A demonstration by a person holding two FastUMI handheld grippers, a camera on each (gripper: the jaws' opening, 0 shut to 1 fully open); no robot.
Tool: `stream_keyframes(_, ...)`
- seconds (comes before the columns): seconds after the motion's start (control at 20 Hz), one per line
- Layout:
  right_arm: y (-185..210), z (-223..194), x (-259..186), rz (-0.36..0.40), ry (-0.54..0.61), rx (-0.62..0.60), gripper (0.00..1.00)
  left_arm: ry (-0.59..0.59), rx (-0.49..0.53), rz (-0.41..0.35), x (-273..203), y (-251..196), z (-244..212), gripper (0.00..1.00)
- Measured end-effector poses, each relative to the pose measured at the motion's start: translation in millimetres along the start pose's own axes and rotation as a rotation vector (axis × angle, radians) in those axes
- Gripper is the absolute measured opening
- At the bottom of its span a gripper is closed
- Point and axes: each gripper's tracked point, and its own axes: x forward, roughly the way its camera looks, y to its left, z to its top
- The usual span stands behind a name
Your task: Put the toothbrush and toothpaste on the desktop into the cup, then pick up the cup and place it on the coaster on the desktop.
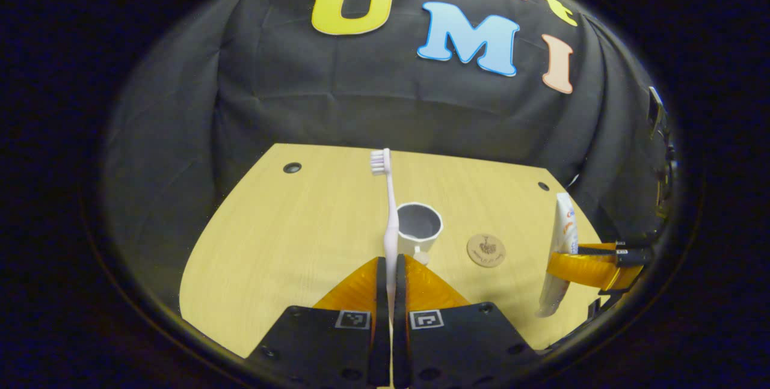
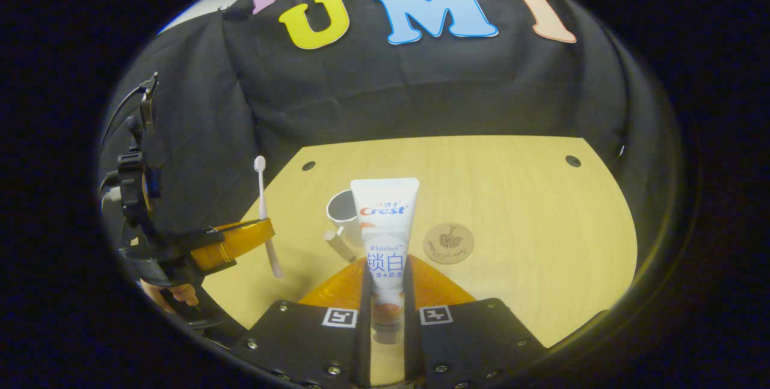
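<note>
pale wood desktop (image 1: 289,238) below both tools. in the left gripper view, left gripper (image 1: 390,293) closed tight on the toothbrush (image 1: 390,208), held upright off the desk, bristles at the top. just beyond, cup (image 1: 418,223) standing open on the desktop, handle toward the camera. round coaster (image 1: 486,250) flat beside the cup, apart from it.

in the right gripper view, right gripper (image 2: 386,308) clamped on the toothpaste (image 2: 385,226), tube upright and raised, flat crimped end up. behind it the cup (image 2: 343,211), coaster (image 2: 449,243) off to the side. farther off, the left gripper (image 2: 264,234) gripping the toothbrush (image 2: 263,196), a hand (image 2: 171,296) under it.
</note>
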Motion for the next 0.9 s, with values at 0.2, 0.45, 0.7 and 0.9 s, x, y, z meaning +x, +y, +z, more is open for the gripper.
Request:
stream_keyframes(0.2, 1, 12, 0, -0.005, -0.056, -0.009, 0.23, -0.141, -0.04, -0.021, 17, 6, 43, 0.1)
stream_keyframes(0.45, -1, 13, 9, -0.021, -0.063, -0.016, 0.23, -0.28, -0.028, -0.059, 42, -2, 84, 0.1)
stream_keyframes(0.7, 5, 16, 23, -0.029, -0.064, 0.007, 0.23, -0.329, -0.032, -0.131, 78, -14, 99, 0.1)
stream_keyframes(0.9, 5, 13, 27, -0.054, -0.047, 0.019, 0.23, -0.317, -0.031, -0.178, 111, -27, 95, 0.1)
